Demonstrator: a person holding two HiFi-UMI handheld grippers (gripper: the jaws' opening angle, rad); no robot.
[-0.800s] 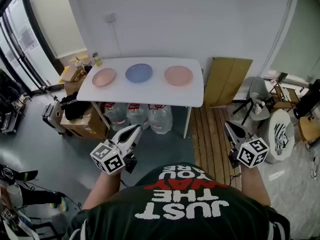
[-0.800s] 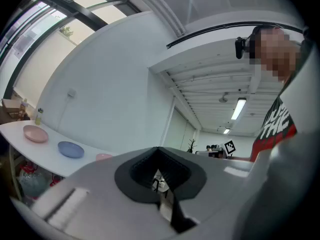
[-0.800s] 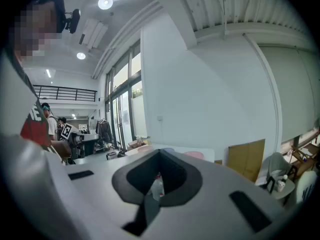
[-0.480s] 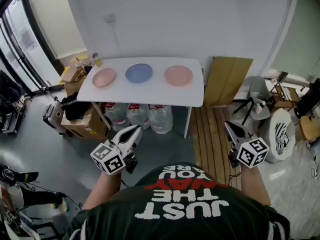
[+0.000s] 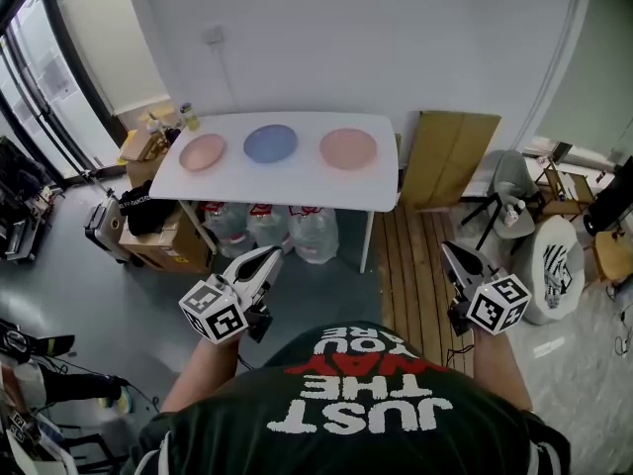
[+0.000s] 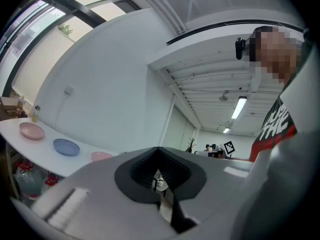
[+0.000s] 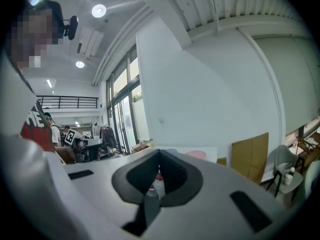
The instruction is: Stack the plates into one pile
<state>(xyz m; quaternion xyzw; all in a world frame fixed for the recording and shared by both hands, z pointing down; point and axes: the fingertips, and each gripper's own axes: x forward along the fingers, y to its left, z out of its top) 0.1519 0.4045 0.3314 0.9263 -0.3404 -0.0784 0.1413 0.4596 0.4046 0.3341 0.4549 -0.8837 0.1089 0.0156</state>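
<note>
Three plates lie in a row on the white table far ahead: a pink plate at the left, a blue plate in the middle, a second pink plate at the right. My left gripper is held close to the body, well short of the table, jaws shut and empty. My right gripper is also near the body, shut and empty. The left gripper view has the plates small at its left: pink, blue, pink.
Large water bottles stand under the table, with cardboard boxes and a black bag at its left end. A cardboard sheet leans on the wall to the right. Wooden slats cover the floor there. A chair stands further right.
The head view has shifted a little, so the table sits slightly further left. Both grippers stay shut near the body.
</note>
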